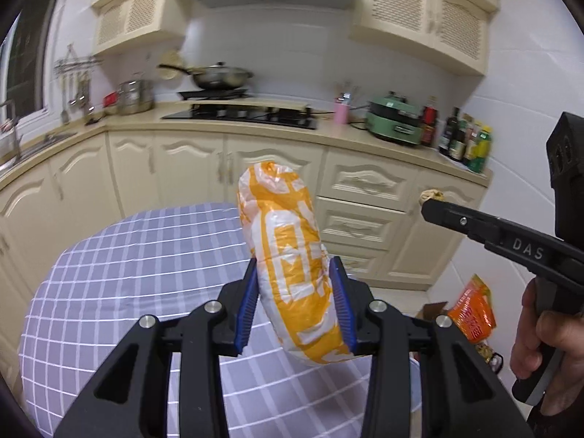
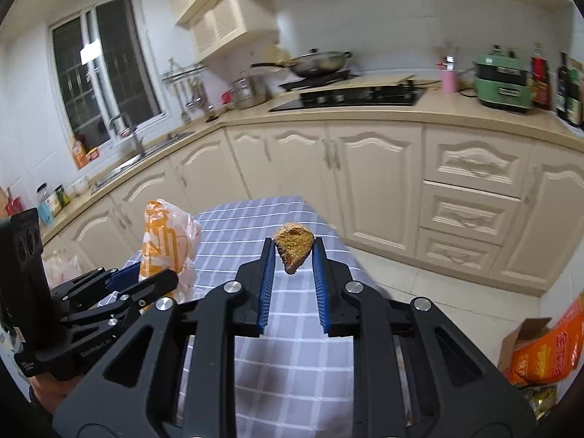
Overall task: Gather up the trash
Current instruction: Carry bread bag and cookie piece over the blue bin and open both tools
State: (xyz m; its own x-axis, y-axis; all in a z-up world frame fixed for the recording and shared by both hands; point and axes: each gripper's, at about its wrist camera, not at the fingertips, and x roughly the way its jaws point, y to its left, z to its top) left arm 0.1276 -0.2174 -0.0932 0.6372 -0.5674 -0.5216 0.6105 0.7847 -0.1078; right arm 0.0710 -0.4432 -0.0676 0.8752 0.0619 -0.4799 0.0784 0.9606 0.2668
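Observation:
In the left wrist view my left gripper [image 1: 295, 268] is shut on an orange-and-white plastic bag [image 1: 284, 226], which stands up between the blue pads [image 1: 248, 303] above the table with a blue checked cloth [image 1: 120, 266]. The right wrist view shows my right gripper [image 2: 294, 255] shut on a brown crusty food scrap [image 2: 293, 242], pinched near the fingertips over the same table [image 2: 255, 219]. The right gripper [image 1: 432, 207] with the scrap [image 1: 431, 194] also shows at the right of the left wrist view. At the left of the right wrist view are the left gripper [image 2: 149, 277] and the bag [image 2: 164, 237].
Cream cabinets and a counter [image 1: 255, 127] with a stove [image 1: 241, 113], a wok, a green cooker [image 1: 396, 120] and bottles run along the back. An orange packet [image 2: 547, 354] and a carton [image 2: 518, 335] lie on the floor at the right. A hand [image 1: 540, 343] holds the right gripper.

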